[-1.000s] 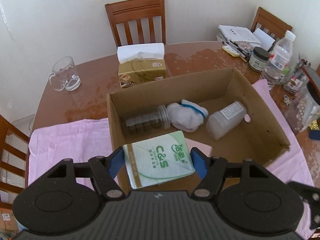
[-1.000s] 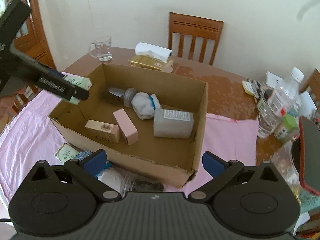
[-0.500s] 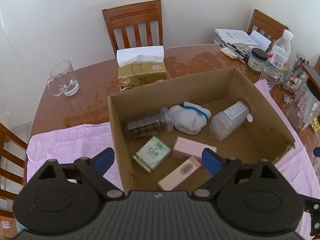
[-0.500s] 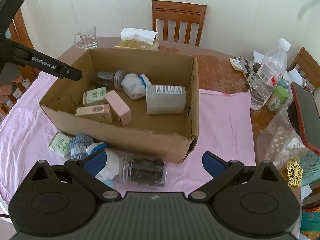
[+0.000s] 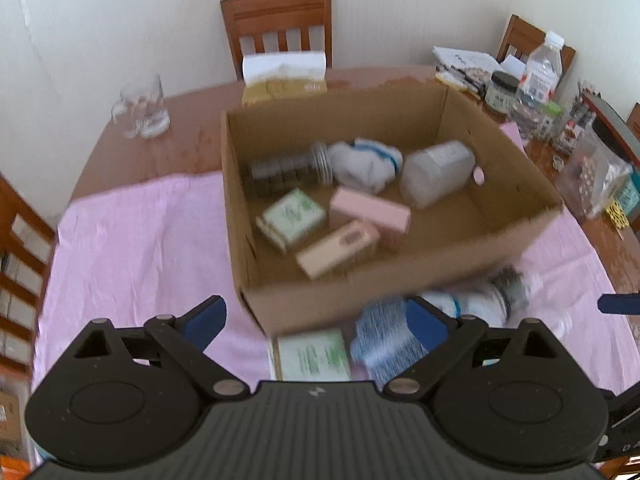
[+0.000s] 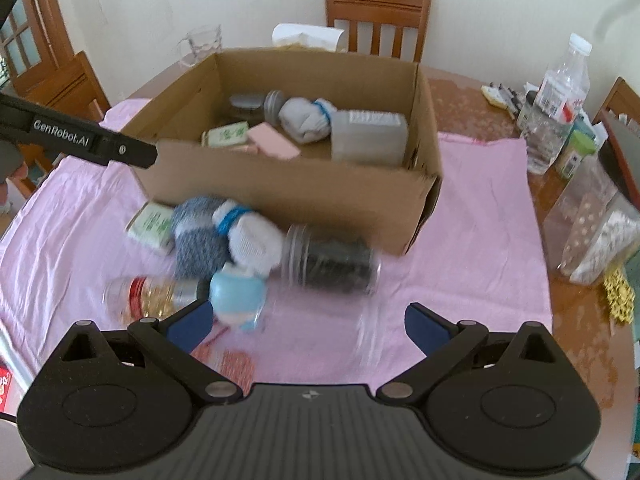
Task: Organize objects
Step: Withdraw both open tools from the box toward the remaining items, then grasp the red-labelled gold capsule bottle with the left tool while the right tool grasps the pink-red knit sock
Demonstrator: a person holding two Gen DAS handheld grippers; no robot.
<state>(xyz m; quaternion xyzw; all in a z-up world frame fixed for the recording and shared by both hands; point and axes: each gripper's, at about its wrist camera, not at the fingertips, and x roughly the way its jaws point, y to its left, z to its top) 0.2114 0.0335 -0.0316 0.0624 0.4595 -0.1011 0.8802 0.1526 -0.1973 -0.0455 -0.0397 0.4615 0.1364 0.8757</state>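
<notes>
The cardboard box [image 5: 400, 280] stands open on the pink cloth [image 5: 132, 248], and everything else is best placed from it. Inside it, against the far wall, lie a dark-filled jar [image 5: 288, 170] on its side, a white sock bundle with a blue band [image 5: 366, 162] and a translucent bottle [image 5: 434, 172]. Nearer the front wall lie a green tissue pack [image 5: 292, 218] and two pink cartons [image 5: 370, 214] touching each other.

Outside the box, just in front of its near wall, a second green tissue pack [image 6: 151, 226] lies beside a blue knit bundle [image 6: 198, 240], a white sock with a blue band [image 6: 250, 236] and a dark jar with a grey lid [image 6: 330, 260] — all close together on the cloth. Nearer the camera than these are a pale blue figurine [image 6: 238, 296] and a small bottle with a red and gold label [image 6: 154, 292].

The left gripper [image 5: 316, 320] hangs over the box's near left corner with its blue pads spread wide, holding nothing; the tissue pack and the knit bundle show between them. The right gripper [image 6: 306, 322] is likewise spread and empty, above the cloth in front of the box.

Behind the box stand a tissue box [image 5: 284, 76], a glass mug [image 5: 142, 110] and a wooden chair [image 5: 276, 26] — the left view is blurred.
</notes>
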